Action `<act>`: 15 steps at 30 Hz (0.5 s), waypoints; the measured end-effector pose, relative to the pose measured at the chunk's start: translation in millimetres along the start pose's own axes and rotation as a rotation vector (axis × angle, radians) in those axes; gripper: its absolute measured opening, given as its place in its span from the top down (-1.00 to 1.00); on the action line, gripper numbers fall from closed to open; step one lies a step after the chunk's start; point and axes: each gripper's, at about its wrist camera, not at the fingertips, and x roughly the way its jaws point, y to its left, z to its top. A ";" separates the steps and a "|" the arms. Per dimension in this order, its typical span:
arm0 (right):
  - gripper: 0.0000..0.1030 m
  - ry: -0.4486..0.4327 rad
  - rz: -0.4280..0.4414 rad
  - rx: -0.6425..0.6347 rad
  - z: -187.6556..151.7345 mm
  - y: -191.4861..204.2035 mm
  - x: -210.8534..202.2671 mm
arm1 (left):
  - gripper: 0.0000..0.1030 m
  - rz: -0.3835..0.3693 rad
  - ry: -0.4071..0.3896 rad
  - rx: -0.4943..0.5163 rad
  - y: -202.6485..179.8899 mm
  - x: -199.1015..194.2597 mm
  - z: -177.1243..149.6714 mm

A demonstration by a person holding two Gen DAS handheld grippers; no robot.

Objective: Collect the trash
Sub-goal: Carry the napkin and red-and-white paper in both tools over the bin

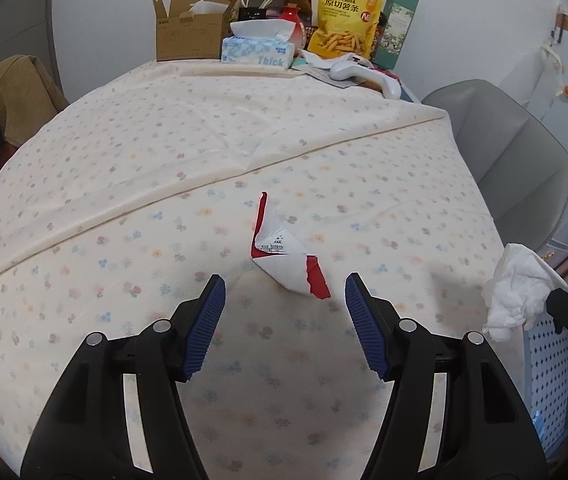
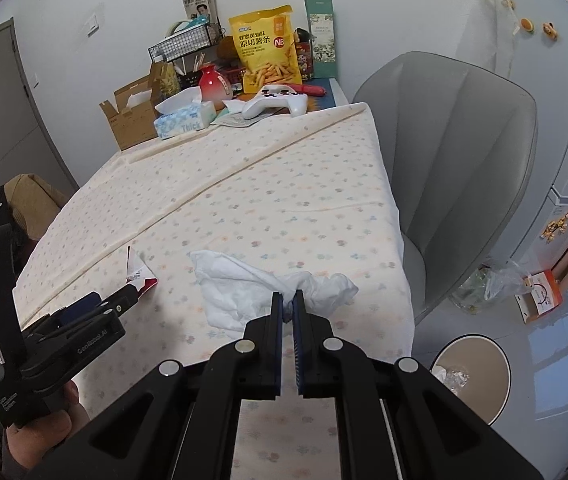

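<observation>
Black left gripper [image 1: 285,284] w/ blue ribbed pads [image 1: 207,322] sits low over the floral-print cream tablecloth [image 1: 124,152], jaws spread wide, nothing between them. Just ahead of the tips lies a torn red-and-white paper wrapper [image 1: 284,250], flat on the cloth, partly folded, printed side up.

Right gripper [image 2: 289,300] is clenched on a crumpled white tissue [image 2: 244,284]; the tissue bunches at the fingertips and spreads out to the left and right, near the table's right edge. Round beige trash bin [image 2: 484,360] stands on the floor below that edge, some clear and white scraps inside. Grey padded chair [image 2: 456,152] is beside the table.

Far end: yellow snack bag [image 2: 266,48], white game controller [image 2: 276,104], blue tissue box [image 2: 182,120], open cardboard box [image 2: 132,120].
</observation>
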 end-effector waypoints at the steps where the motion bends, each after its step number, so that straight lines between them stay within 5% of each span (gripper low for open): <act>1: 0.88 0.002 -0.001 -0.001 -0.3 -0.3 0.9 | -0.22 0.000 0.002 0.000 -0.8 1.6 0.1; 12: 0.88 0.015 -0.001 0.016 1.8 -13.5 7.7 | -0.17 0.103 0.027 0.011 -16.6 22.1 4.1; 14: 0.88 0.017 0.004 0.015 1.3 -14.1 9.0 | 0.15 0.114 0.032 0.000 -16.3 24.6 4.2; 15: 0.88 0.019 0.003 0.014 1.8 -14.3 10.1 | 0.48 0.112 0.044 -0.012 -14.6 27.3 4.1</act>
